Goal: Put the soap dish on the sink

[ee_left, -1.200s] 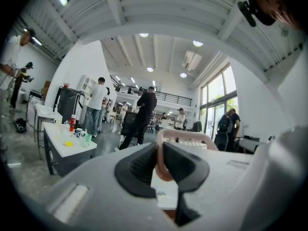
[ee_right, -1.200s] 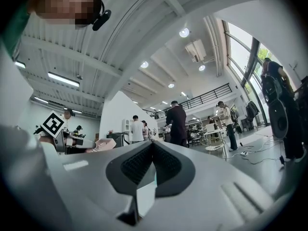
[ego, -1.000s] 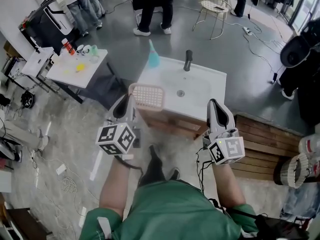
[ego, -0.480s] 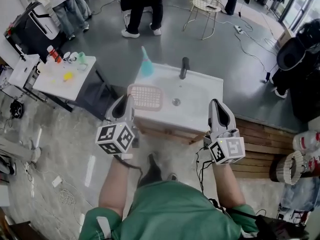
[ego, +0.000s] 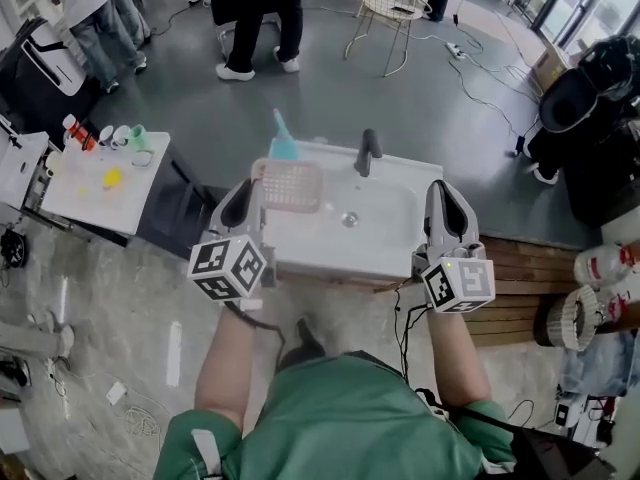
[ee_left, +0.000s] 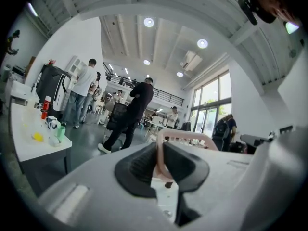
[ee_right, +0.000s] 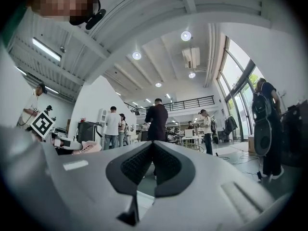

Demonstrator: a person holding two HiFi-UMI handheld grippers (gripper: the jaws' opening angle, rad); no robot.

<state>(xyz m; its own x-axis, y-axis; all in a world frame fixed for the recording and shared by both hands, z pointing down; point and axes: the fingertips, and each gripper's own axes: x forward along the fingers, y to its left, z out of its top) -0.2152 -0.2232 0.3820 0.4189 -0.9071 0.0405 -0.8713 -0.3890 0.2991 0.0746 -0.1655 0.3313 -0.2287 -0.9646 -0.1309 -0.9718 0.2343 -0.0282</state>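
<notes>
A pink slatted soap dish (ego: 288, 185) hangs over the left rim of the white sink (ego: 390, 238), close to its black tap (ego: 368, 152). My left gripper (ego: 250, 200) is shut on the dish's near edge; in the left gripper view the pink rim (ee_left: 185, 137) stands pinched between the dark pads. My right gripper (ego: 447, 204) is shut with nothing in it, held above the sink's right side. In the right gripper view its pads (ee_right: 153, 163) meet, and the soap dish (ee_right: 89, 147) shows at the left.
A teal brush (ego: 281, 139) stands at the sink's back left corner. A white side table (ego: 95, 179) with cups and bottles is at the left. A wooden bench (ego: 520, 290) lies at the right. Several people stand beyond the sink, next to a wire chair (ego: 388, 3).
Both grippers have come forward over the sink. The soap dish, still held by my left gripper, has moved from the sink's front left corner to above its left rim.
</notes>
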